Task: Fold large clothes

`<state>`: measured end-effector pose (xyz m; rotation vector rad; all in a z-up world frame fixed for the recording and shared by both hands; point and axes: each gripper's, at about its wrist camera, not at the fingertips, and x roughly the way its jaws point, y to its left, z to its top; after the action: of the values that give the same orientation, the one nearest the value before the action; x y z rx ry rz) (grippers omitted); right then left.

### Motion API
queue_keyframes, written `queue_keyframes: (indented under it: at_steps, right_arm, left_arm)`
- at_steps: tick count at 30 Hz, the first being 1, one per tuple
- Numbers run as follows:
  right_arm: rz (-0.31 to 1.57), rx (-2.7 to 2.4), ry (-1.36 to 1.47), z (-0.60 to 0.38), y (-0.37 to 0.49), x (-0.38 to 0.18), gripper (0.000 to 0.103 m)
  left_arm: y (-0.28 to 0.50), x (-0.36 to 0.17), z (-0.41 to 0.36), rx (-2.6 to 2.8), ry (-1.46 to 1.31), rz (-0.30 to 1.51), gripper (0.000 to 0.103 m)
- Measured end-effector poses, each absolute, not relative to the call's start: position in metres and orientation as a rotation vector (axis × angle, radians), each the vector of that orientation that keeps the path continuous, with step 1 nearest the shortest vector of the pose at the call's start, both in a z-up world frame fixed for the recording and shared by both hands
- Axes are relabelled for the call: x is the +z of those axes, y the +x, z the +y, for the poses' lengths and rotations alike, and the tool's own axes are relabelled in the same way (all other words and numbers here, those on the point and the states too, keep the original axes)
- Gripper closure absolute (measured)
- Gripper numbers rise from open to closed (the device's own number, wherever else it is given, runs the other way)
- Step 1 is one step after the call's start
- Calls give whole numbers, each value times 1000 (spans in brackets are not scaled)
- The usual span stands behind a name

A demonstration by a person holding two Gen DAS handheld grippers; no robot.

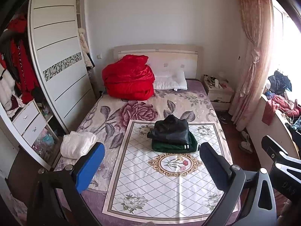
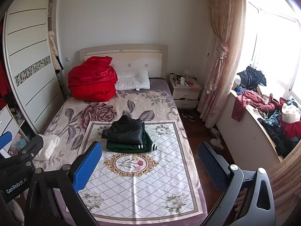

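Windowsill clothes (image 2: 267, 113) show fully from right wrist.

Daylight enters through the window (image 2: 272, 43), which you see blown out to white glare, and the curtain (image 2: 222, 56) beside it glows warm. Away from the window the wardrobe (image 1: 56, 60) sits in softer, dimmer light, its lines bowed by fisheye distortion. Your frame corners fall to black vignette; central detail stays reasonably sharp.

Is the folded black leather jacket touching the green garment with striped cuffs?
Touching: in the right wrist view the black jacket lies stacked directly on the green garment.
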<state>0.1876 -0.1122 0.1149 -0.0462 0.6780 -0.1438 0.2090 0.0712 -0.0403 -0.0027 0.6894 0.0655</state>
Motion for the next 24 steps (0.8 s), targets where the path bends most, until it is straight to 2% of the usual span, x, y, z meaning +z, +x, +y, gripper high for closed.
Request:
queue_keyframes:
  at_steps: [24]
  right_arm:
    - [675, -130, -52, -105, 194, 115, 0]
  left_arm:
    - [209, -40, 73, 67, 0, 685, 0]
